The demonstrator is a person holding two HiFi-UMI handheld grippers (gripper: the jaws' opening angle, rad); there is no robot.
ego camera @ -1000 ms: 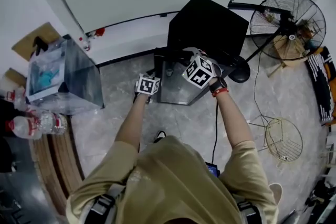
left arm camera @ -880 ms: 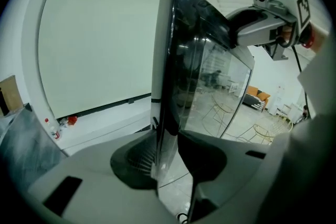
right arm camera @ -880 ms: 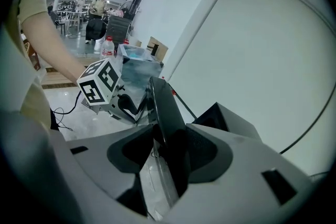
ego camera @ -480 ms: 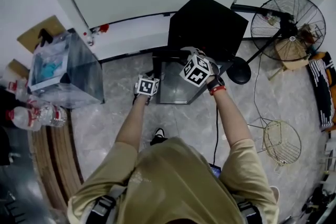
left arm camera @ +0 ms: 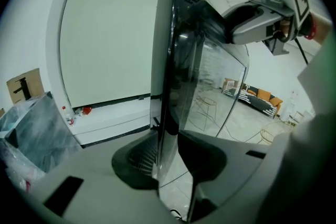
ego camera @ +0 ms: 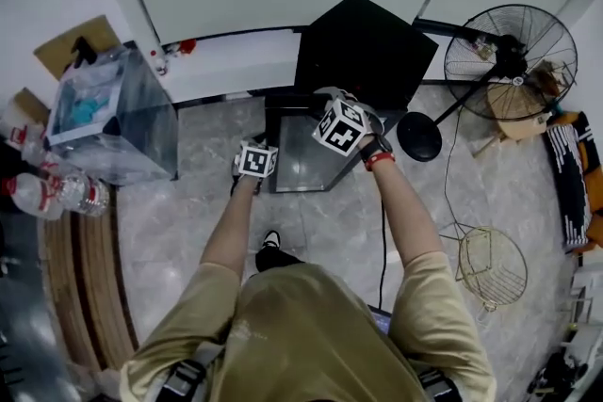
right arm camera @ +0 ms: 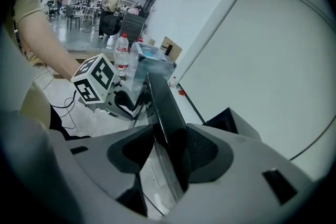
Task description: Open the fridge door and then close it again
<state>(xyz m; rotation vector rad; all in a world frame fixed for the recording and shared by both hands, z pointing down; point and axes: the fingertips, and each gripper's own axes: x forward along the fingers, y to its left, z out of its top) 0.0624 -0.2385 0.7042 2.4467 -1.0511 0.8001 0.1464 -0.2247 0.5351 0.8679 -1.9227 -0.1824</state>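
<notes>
The door [ego camera: 303,155], swung out from the fridge [ego camera: 363,47], looks like stiff, slippery glass that swings lightly; left gripper [left arm camera: 167,165] and right gripper [right arm camera: 167,157] each clamp its edge, the sensible hold.

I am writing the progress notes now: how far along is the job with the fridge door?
Done: the fridge door stands swung out from the black fridge, so the opening looks done. In hand: the left gripper and the right gripper both clamp the door's edge. Left: swinging it back against the fridge; it is not yet closed.
</notes>
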